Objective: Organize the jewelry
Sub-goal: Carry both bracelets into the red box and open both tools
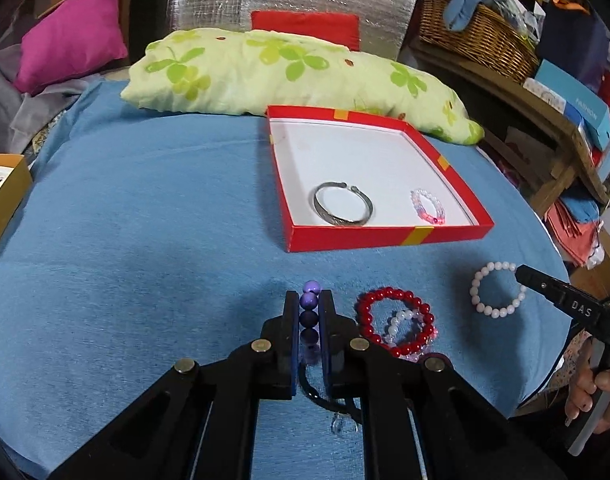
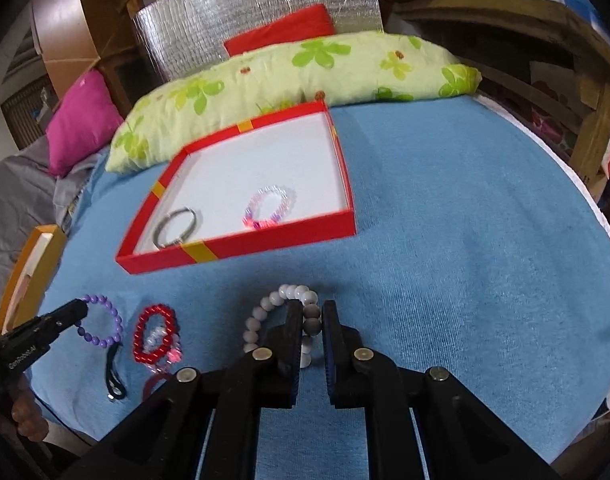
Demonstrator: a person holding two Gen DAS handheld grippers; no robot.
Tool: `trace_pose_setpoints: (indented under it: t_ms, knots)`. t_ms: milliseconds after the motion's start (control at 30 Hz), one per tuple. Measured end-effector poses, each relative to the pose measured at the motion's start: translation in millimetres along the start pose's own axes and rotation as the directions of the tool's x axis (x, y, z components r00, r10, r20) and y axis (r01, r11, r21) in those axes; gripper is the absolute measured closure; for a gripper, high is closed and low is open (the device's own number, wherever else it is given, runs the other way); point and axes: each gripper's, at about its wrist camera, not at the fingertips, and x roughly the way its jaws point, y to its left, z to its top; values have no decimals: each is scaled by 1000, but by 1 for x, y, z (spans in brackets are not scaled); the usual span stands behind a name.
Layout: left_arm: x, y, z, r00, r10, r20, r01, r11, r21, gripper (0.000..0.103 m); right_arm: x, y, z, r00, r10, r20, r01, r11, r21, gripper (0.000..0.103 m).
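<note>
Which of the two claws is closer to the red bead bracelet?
Left. The left gripper, shut on the purple bracelet, sits right beside the red bead bracelet; the right gripper holds the white bracelet farther off.

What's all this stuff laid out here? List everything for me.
Box: one, red, white inside, on the blue cloth.
Bangle: one, silver, in the box.
Pink bracelet: one, clear pink, in the box.
Purple bracelet: one, held by left gripper.
White bracelet: one, held by right gripper.
Red bracelet: one, on cloth, over pale beads.
Pillow: one, green flowers, behind box.
Basket: one, wicker, far right.
Hand: one, lower right.
</note>
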Motion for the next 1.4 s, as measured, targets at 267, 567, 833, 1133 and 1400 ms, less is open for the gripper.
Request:
trace_pose_setpoints:
  t_ms: [267, 567, 833, 1133, 1400]
  knots:
    - [-9, -10, 12, 998, -59, 35, 59, 998, 5, 93, -22, 17, 9, 990, 102, 97, -102, 995, -11, 92]
    - [-8, -35, 47, 991, -122, 61, 119, 992, 52, 93, -29, 42, 35, 968, 191, 164, -186, 982, -43, 92]
    - [35, -40, 108, 995, -55, 84, 49, 996, 75, 93, 15, 56, 83, 959, 227, 167, -222, 974, -48, 92]
    - [101, -32, 142, 998, -63, 28, 63, 998, 17, 93, 86, 62, 122, 961, 255, 109, -261, 965, 37, 92]
    - [130, -35, 148, 999, -18, -29, 20, 999, 40, 93, 123, 56, 132, 971, 231, 63, -237, 966, 100, 91]
